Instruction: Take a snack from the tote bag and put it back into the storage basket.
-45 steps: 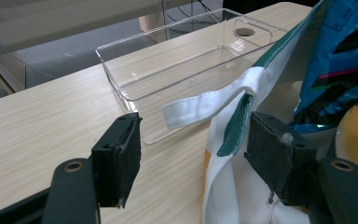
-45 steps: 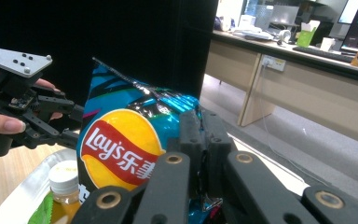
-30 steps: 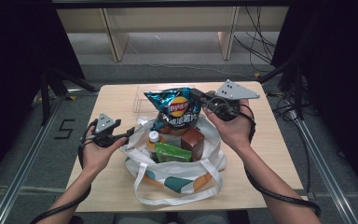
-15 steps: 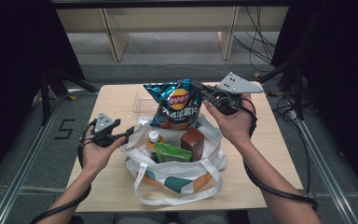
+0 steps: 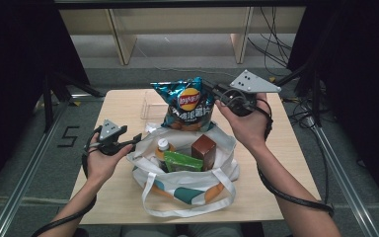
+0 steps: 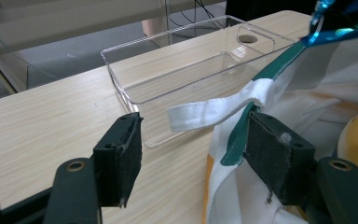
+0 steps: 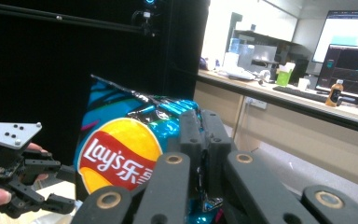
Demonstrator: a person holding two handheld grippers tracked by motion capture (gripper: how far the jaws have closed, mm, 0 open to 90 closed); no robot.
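As the chip bag (image 5: pixel 187 101) rose clear of the tote (image 5: pixel 187 182), right gripper (image 5: pixel 212 91) jaws clenched on it, left gripper (image 5: pixel 137 139) released.

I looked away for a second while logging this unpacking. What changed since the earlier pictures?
The right tongs, shut on the blue foil bag of crisps, carried it away from the white cloth tote bag toward the table's far side, beside the clear plastic tray. The left tongs stayed open at the tote's rim; the bottle, green packet and brown box remain inside.

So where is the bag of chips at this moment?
In the high view the bag of chips hangs at the far middle of the table, clamped in the right hand-held gripper, just above the far rim of the white tote bag, beside the clear tray.
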